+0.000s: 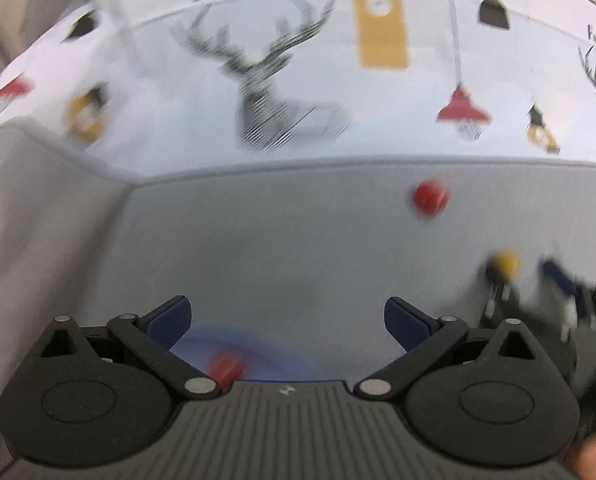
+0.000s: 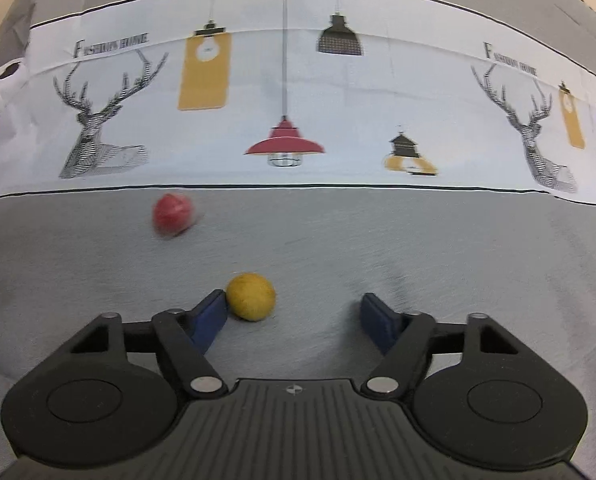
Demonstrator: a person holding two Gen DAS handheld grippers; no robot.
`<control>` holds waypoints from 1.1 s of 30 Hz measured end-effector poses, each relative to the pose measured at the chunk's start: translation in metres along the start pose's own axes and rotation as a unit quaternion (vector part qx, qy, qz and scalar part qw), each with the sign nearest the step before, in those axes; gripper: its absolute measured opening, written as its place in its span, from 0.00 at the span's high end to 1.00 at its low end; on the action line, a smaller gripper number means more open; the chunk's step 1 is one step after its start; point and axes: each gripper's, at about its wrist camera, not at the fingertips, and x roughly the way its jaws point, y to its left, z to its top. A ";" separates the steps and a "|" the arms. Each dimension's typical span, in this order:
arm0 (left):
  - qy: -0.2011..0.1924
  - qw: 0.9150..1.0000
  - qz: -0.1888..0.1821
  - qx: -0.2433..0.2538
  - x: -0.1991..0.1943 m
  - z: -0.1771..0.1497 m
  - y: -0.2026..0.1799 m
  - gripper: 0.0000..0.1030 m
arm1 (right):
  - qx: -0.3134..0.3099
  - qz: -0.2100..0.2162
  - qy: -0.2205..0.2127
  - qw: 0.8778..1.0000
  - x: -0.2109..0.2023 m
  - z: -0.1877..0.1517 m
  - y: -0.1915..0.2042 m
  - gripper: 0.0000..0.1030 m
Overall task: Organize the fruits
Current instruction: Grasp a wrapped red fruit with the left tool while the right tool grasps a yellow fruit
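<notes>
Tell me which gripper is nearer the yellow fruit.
Right. The right gripper has the yellow fruit by its left fingertip; the left gripper is off to its left.

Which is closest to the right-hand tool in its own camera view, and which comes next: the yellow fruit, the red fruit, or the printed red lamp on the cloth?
1. Yellow fruit: right beside the right tool's left pad.
2. Red fruit: farther back, left.
3. Printed red lamp: farthest, centre of the cloth.
</notes>
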 end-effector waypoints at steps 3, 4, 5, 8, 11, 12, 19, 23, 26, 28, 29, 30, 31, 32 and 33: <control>-0.015 0.999 -0.030 0.015 0.027 0.025 -0.033 0.00 | -0.002 -0.016 -0.001 1.000 0.004 0.004 -0.009 0.32; -0.012 0.999 -0.037 0.022 0.036 0.031 -0.043 0.00 | 0.004 -0.029 0.002 1.000 0.004 0.004 -0.014 0.32; -0.010 0.998 -0.047 0.031 0.046 0.037 -0.054 0.00 | 0.009 -0.039 0.004 0.999 0.004 0.004 -0.019 0.32; -0.012 0.997 -0.051 0.055 0.069 0.045 -0.078 0.00 | 0.043 -0.082 0.018 0.996 0.003 0.005 -0.036 0.32; -0.004 0.996 -0.042 0.075 0.092 0.052 -0.093 0.00 | 0.075 -0.104 0.024 0.991 0.005 0.005 -0.049 0.32; 0.001 0.996 -0.040 0.076 0.097 0.053 -0.094 0.00 | 0.076 -0.105 0.024 0.991 0.006 0.004 -0.049 0.32; -0.014 0.988 -0.099 0.114 0.094 0.051 -0.099 0.68 | 0.103 -0.079 0.012 0.991 0.000 0.011 -0.047 0.75; -0.039 0.986 -0.085 0.137 0.076 0.040 -0.096 0.68 | 0.121 -0.068 -0.031 0.990 -0.010 0.017 -0.051 0.76; -0.052 0.988 -0.083 0.119 0.046 0.031 -0.079 0.68 | 0.113 -0.082 -0.064 0.988 -0.018 0.024 -0.051 0.76; -0.062 0.989 -0.080 0.109 0.018 0.022 -0.066 0.68 | 0.099 -0.093 -0.086 0.987 -0.029 0.030 -0.051 0.76; -0.066 0.989 -0.081 0.103 0.000 0.017 -0.061 0.68 | 0.093 -0.098 -0.096 0.986 -0.037 0.035 -0.050 0.76; -0.069 0.990 -0.082 0.097 -0.015 0.011 -0.053 0.68 | 0.092 -0.101 -0.106 0.985 -0.047 0.041 -0.050 0.76; -0.073 0.990 -0.080 0.093 -0.031 0.005 -0.045 0.68 | 0.092 -0.099 -0.115 0.984 -0.061 0.049 -0.050 0.76; -0.078 0.990 -0.074 0.090 -0.048 -0.004 -0.037 0.68 | 0.092 -0.094 -0.123 0.984 -0.073 0.056 -0.049 0.76; -0.080 0.991 -0.068 0.087 -0.063 -0.012 -0.030 0.68 | 0.093 -0.083 -0.132 0.983 -0.090 0.062 -0.047 0.76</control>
